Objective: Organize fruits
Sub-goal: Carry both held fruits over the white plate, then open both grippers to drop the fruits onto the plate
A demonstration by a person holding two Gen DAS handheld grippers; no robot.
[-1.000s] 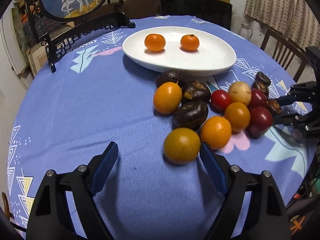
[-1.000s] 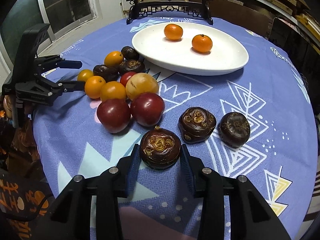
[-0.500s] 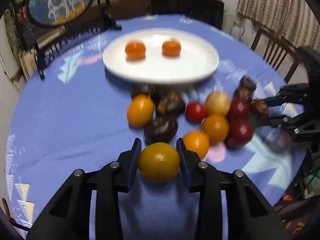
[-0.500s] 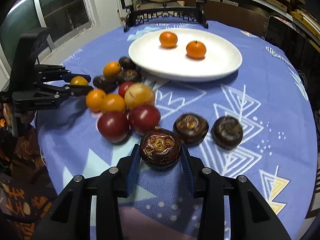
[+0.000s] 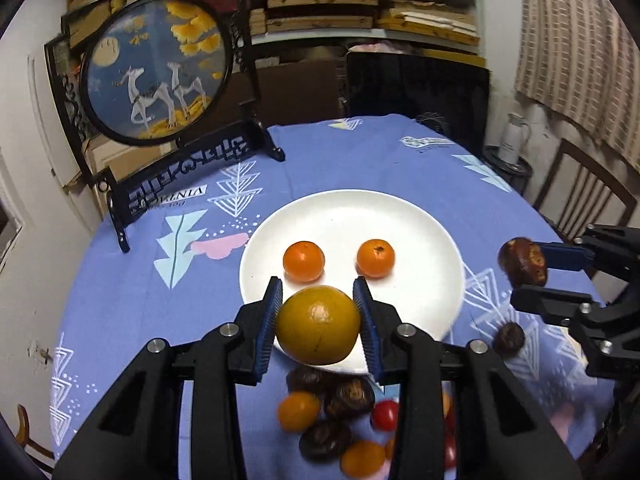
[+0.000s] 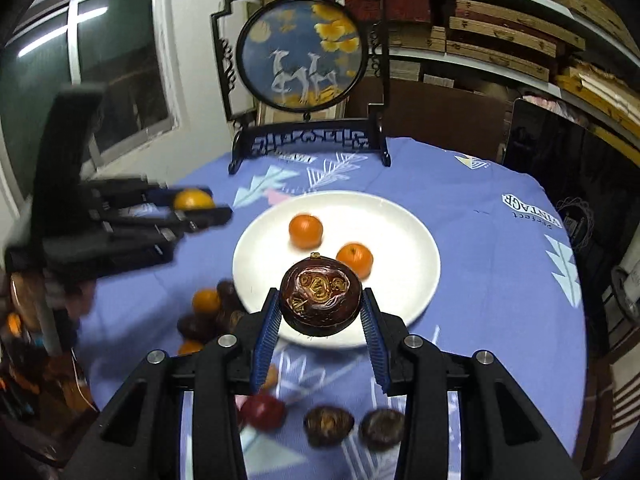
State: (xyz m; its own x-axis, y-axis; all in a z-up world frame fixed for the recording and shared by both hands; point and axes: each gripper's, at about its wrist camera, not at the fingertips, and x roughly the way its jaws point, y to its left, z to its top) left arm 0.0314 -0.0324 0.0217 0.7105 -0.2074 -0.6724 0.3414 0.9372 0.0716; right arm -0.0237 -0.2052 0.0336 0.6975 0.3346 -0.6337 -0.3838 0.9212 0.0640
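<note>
Left wrist view
Left tongs (image 5: 318, 320): closed on a yellow-orange fruit (image 5: 319, 323), which is held clear of the tabletop (image 5: 132, 292) at the near rim of the white plate (image 5: 424, 280).
Plate contents: two small oranges (image 5: 303, 261) are seen side by side, apart from each other.
Loose fruit: a heap of dark, orange and red pieces (image 5: 332, 428) is seen on the cloth below the tongs, partly blurred.
Right tongs (image 5: 532, 278): seen at the right edge, closed on a dark brown fruit (image 5: 522, 261), raised above the cloth beside the plate.

Right wrist view
Right tongs (image 6: 320, 316): the dark brown fruit (image 6: 321, 298) is gripped at its widest part, stem end up, over the plate's (image 6: 408, 240) near edge.
Left tongs (image 6: 192, 210): seen blurred at the left, with the yellow-orange fruit (image 6: 192, 200) pinched between them.
Background: a round framed screen (image 6: 300, 56) is stood at the far side of the tabletop (image 6: 500, 300).

Handling
Yellow-orange fruit: judged light, round and smooth, so it may roll once released; it is best taken across its middle.
Dark brown fruit: judged firm-skinned and flattish, and likely to sit steadily when set down.
Risk: a release onto the sloped rim could send either piece off the plate.
</note>
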